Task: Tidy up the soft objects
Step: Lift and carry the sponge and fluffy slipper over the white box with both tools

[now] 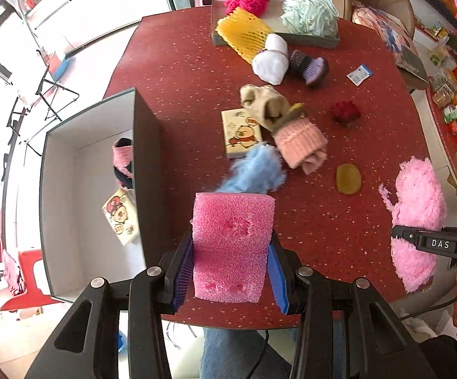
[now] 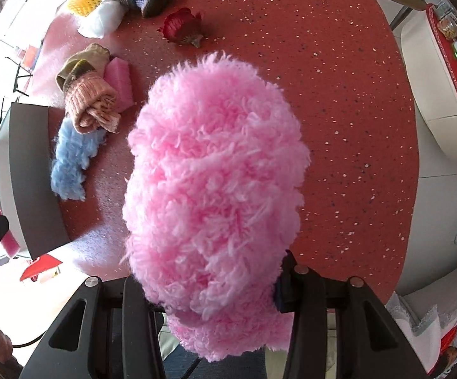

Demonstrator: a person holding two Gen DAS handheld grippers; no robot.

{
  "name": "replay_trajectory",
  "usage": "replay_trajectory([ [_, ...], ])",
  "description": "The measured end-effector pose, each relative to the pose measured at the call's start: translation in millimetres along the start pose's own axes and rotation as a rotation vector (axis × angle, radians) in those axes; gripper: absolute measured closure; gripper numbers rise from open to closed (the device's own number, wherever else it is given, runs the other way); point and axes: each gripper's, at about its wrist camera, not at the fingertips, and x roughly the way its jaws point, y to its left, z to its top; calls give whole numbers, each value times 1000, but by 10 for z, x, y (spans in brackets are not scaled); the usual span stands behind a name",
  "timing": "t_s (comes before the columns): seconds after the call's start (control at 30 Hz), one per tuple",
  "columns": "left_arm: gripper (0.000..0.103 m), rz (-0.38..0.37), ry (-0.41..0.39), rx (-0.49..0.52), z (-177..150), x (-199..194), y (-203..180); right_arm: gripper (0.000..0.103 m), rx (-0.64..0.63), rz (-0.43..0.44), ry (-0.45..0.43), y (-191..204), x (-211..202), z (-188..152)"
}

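Pink sponge [image 1: 233, 246] sits clamped in the left gripper [image 1: 231, 271] beside the grey box [image 1: 146, 170]; the right gripper [image 2: 216, 297] squeezes a fluffy pink pad [image 2: 212, 183]. Inside the box lie few items; many soft things beyond it remain unsorted.

Left gripper [image 1: 231, 271]: black, blue ribbed pads, silver screws. Right gripper [image 2: 216, 287]: black, "DAS" marking.

A pink sponge [image 1: 233, 249], porous and rectangular, stands upright, clamped at its sides above the table's near edge. A fluffy pink ball [image 2: 212, 183] (shaggy, oblong) is pinched at its lower end. On the table lie a blue fluffy piece [image 1: 253, 173], a rolled pink knit [image 1: 301, 145] and a beige sock [image 1: 263, 105].
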Motion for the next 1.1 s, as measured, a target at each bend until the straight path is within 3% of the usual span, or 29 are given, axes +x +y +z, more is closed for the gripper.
replay_trajectory([
  [0.27, 59, -34, -29, 11, 49, 49, 378, 55, 52, -11, -47, 269, -59, -14],
  [0.63, 59, -87, -32, 8, -2, 179, 1203, 55, 96, -32, -74, 1034, 15, -195],
  [1.1, 59, -133, -71, -111, 6, 362, 2110, 55, -2, -128, -107, 1952, -116, -194],
])
